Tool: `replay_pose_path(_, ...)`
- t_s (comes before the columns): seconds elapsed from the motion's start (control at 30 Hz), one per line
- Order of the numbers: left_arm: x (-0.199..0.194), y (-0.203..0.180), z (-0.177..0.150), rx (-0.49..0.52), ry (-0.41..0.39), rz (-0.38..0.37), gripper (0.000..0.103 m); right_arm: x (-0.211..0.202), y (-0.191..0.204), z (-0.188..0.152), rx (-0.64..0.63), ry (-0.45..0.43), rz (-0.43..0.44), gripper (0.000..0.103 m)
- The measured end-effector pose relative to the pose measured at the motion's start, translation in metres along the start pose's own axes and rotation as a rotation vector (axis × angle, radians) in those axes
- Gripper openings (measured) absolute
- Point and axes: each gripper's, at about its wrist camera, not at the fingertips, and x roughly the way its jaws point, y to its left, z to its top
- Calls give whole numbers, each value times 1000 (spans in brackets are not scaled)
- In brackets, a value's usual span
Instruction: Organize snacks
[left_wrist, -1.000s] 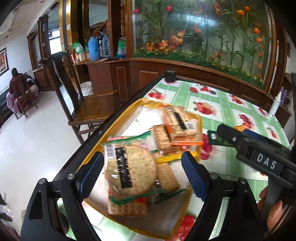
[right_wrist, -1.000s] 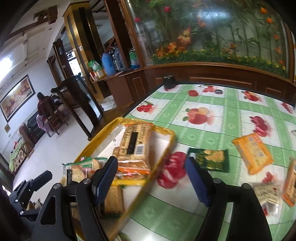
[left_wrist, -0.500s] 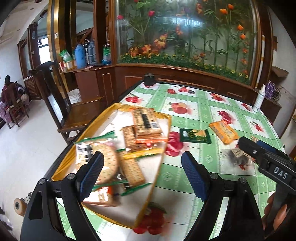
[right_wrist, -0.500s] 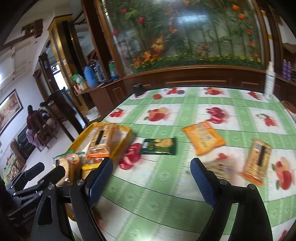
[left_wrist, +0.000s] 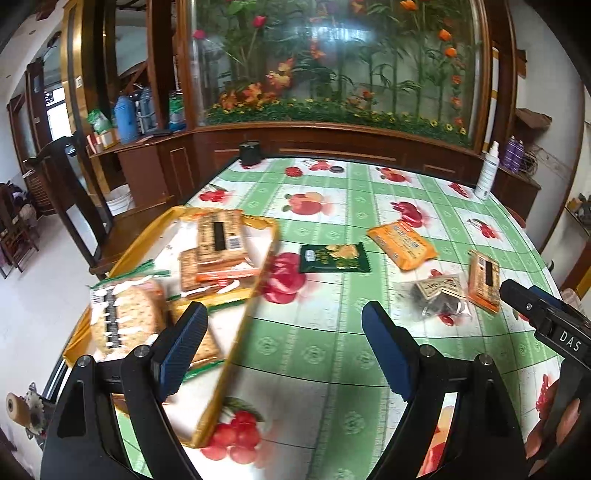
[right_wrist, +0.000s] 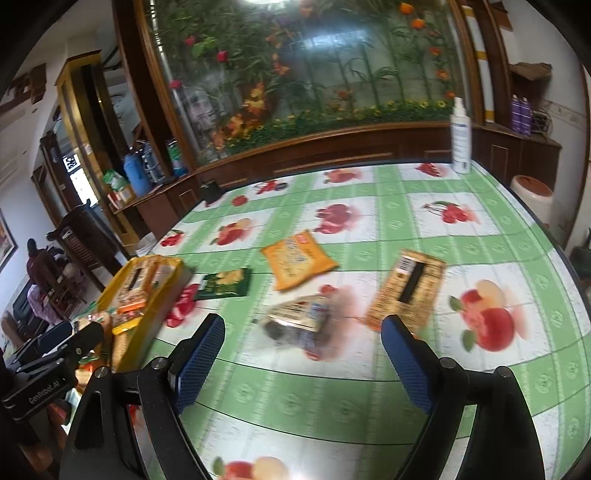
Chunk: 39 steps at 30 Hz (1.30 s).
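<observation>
A tabletop (left_wrist: 332, 354) covered with a green-and-white fruit-print cloth carries everything. Along its left edge a yellow tray (left_wrist: 236, 339) is seen, already loaded with several cracker packs (left_wrist: 218, 240), among them a round-cracker pack (left_wrist: 125, 321) at the near end, so part of the sorting is judged to be done. Four snacks are left loose on the cloth toward the right side: an orange snack pack (right_wrist: 297, 264) farthest back, a tan cracker pack with a black label (right_wrist: 408, 288) nearer the right edge, a dark green packet (right_wrist: 223, 284) just beside the tray, and a clear bag with dark contents (right_wrist: 295, 321) nearest the front, blurred in the right wrist view. Roughly half of the task is therefore judged to remain. The right hand-held gripper (right_wrist: 303, 362) is held above the tabletop with its jaws apart and nothing between them, the clear bag lying just ahead of them. The left hand-held gripper (left_wrist: 284, 347) is likewise held with jaws apart and empty, over the tray's right rim.
</observation>
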Motion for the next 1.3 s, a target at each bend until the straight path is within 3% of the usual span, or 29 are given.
replay_pose_path(0.07,3,-7,1,10,2,-12,86,-1,-10,-1,7,3,-18,88)
replay_pose_path(0.2,13,-26,3,55,19,-110,86,2,-37,-5,40,19,-58,88)
replay_pose_path(0.47,33,-94,4,273,11,-253,86,16,-67,-5,79,52,-108,89)
replay_pose_path(0.67,41,-128,4,454,-33,-263,86,27,-74,-3,95,72,-120,89)
replay_pose_path(1.03,65,-150,0,540,13,-320,86,62,-70,14,137,119,-137,89)
replay_pose_path(1.3,78,-152,5,537,26,-332,86,88,-72,18,156,162,-176,89)
